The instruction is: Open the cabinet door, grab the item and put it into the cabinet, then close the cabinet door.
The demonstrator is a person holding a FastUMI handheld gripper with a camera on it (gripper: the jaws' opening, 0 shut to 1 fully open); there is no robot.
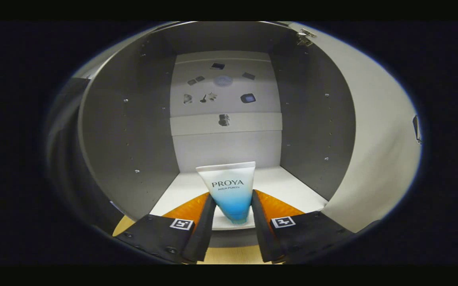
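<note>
We see one gripper [233, 206], its two fingers [205, 222] set a narrow way apart, and between them stands one tube [231, 190]. The tube is white at its wide flat end, which points up and away from us, and shades to blue at its narrow end, which sits down low between the fingers. Both fingers lie close against the tube's lower sides, one on the left and one on the right, so the gripper appears to be clamped on the tube, holding it upright. Each finger carries one square marker on its near part, so we count two markers [181, 223].

Beyond the fingers we see one cabinet [129, 131], open towards us. The tube sits at the front of its white floor [288, 186], with the fingers reaching just over the near edge. The cabinet has two grey side walls, left and right, dotted with small pegs or holes, and a pale back wall [225, 147] far behind the tube. On the back wall there are several small dark marks, too small for us to tell what they are.

To the right, one pale cabinet door [376, 131] is swung open, with one hinge [304, 37] at its far top corner. Near us, below the fingers, there is a strip of light wood-coloured surface [233, 254].
</note>
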